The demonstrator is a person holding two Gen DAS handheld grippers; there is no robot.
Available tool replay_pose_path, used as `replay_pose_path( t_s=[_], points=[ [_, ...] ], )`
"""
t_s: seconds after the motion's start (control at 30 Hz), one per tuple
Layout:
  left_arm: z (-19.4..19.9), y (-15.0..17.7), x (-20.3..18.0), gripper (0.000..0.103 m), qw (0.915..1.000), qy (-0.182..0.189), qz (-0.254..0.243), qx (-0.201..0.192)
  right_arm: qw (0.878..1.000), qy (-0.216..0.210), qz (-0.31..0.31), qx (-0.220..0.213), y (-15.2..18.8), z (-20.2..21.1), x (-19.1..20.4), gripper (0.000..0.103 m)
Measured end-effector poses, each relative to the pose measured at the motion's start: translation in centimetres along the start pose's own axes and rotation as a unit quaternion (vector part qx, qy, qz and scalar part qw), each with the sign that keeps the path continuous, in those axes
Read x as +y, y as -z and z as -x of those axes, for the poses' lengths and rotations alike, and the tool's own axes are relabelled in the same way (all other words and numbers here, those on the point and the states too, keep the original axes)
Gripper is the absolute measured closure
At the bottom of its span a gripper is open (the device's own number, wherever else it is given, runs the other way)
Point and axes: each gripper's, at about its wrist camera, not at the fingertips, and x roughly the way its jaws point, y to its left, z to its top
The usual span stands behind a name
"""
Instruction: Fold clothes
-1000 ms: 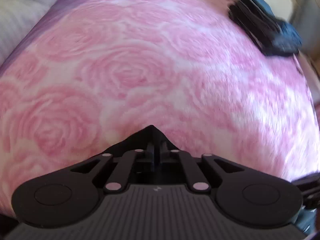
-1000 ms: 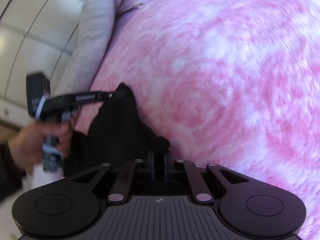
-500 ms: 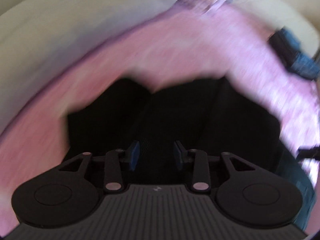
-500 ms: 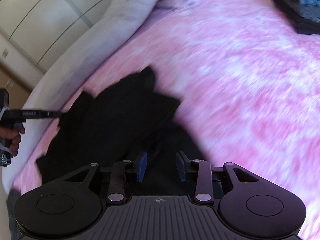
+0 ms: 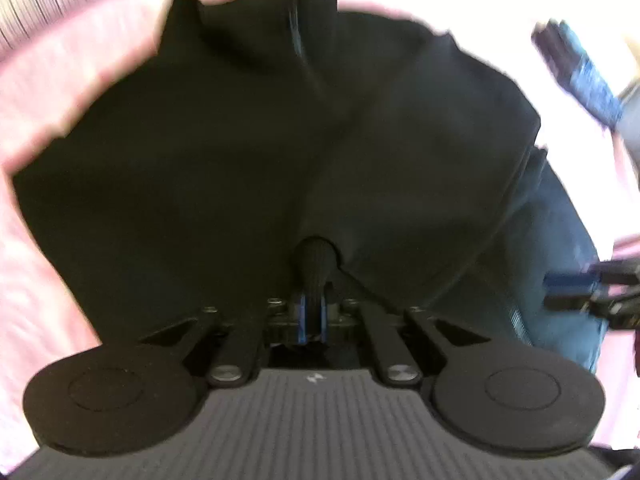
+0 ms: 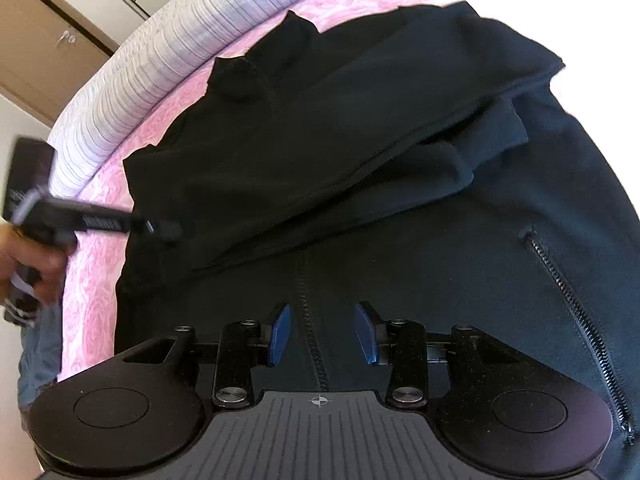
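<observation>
A black zip jacket [image 6: 400, 168] lies spread on the pink rose bedspread [image 6: 92, 280], one part folded across its upper half. My left gripper [image 5: 312, 316] is shut on a ribbed black edge of the jacket [image 5: 280, 140]; the right wrist view shows the left gripper [image 6: 160, 230] pinching the jacket's left edge. My right gripper [image 6: 322, 332] hovers over the front zipper [image 6: 308, 320] with its jaws opening. Its blue pads [image 6: 280, 332] touch no cloth. The right gripper [image 5: 580, 292] also shows at the right edge of the left wrist view.
A grey striped duvet [image 6: 160, 60] runs along the bed's far side, with wardrobe doors [image 6: 48, 40] behind it. A stack of folded dark clothes [image 5: 580, 72] sits at the far right. A person's hand [image 6: 36, 252] holds the left gripper; blue jeans [image 5: 560, 240] are nearby.
A second ago both grippers carried black cloth over the bedspread. Both then opened above the laid-down jacket. Now the left has shut on a ribbed edge and the right stands wider.
</observation>
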Motion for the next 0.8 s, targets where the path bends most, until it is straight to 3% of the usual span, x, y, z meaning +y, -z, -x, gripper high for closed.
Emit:
replay_pose_path(
  t_s=[0.1, 0.13, 0.23, 0.27, 0.4, 0.5, 0.63, 0.73, 0.8],
  points=[
    [1.7, -0.4, 1.5, 0.099, 0.999, -0.038, -0.005, -0.022, 1.0, 0.013, 0.006, 0.0, 0.0, 0.0, 0.4, 0.062],
    [1.2, -0.3, 2.4, 0.099, 0.999, -0.042, 0.005, -0.012, 1.0, 0.019, 0.005, 0.004, 0.0, -0.1, 0.4, 0.061],
    [-0.7, 0.6, 4.3, 0.097, 0.9984, -0.044, 0.028, 0.02, 0.999, 0.032, -0.001, 0.016, 0.1, -0.6, 0.3, 0.061],
    [-1.1, 0.9, 4.6, 0.091, 0.998, -0.043, 0.037, 0.026, 0.999, 0.034, -0.001, 0.019, -0.1, -0.8, 0.2, 0.06],
    [0.2, 1.3, 5.0, 0.082, 0.9957, -0.046, 0.081, 0.001, 0.999, 0.043, -0.005, 0.022, -0.6, -0.5, -0.8, 0.06],
    [2.0, 2.6, 4.2, 0.082, 0.9954, -0.06, 0.072, -0.017, 0.999, 0.035, 0.015, -0.028, -2.2, 2.1, -2.0, 0.06],
    [3.5, 3.4, 2.1, 0.082, 0.9959, -0.07, 0.033, -0.047, 0.99, 0.042, 0.062, -0.118, -7.4, 3.3, -2.8, 0.06],
    [2.9, 3.3, 0.3, 0.082, 0.9964, -0.066, 0.003, -0.053, 0.984, 0.052, 0.077, -0.153, -11.7, 2.0, -4.4, 0.06],
    [0.9, 2.9, -0.5, 0.082, 0.9974, -0.063, -0.009, -0.034, 0.981, 0.063, 0.092, -0.159, -13.9, 0.2, -5.8, 0.06]
  ],
)
